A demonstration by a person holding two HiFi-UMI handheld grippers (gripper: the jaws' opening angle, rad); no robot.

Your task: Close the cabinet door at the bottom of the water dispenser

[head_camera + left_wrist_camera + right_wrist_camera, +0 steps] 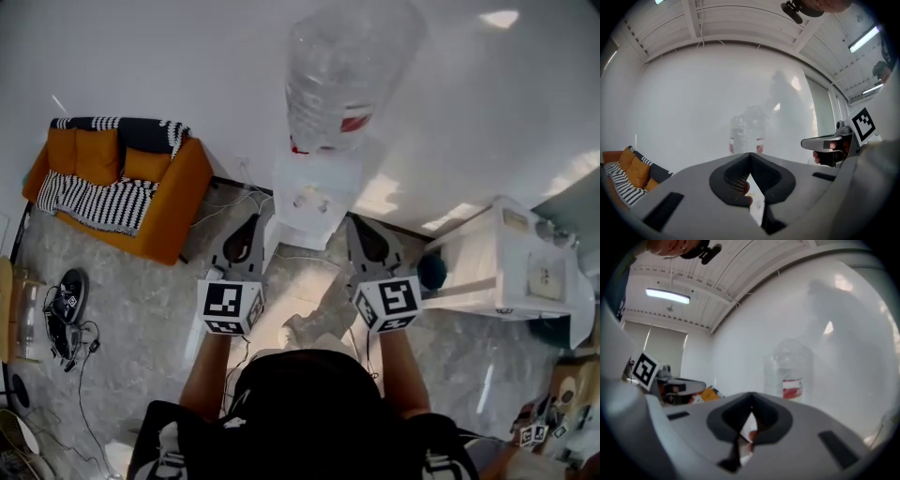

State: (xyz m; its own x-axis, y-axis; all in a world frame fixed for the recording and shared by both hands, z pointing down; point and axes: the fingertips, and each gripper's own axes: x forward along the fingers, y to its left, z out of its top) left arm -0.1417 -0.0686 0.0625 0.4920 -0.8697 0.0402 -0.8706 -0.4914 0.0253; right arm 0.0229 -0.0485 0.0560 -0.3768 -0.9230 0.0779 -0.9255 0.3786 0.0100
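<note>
The white water dispenser [314, 199] stands against the wall with a large clear bottle [342, 75] on top. Seen from above, its bottom cabinet door is hidden. My left gripper [246, 246] and right gripper [367, 242] are held level side by side just in front of the dispenser, one at each side of it. In the left gripper view the jaws meet at their tips [750, 154], with nothing between them and the bottle [747, 133] ahead. The right gripper [751, 394] has its jaws together and empty too, and the bottle [790, 376] lies beyond them.
An orange sofa [122, 183] with a striped blanket stands at the left along the wall. A white cabinet [511, 272] is at the right, with a dark round object [432, 272] beside it. Cables and gear [66, 314] lie on the grey floor at the far left.
</note>
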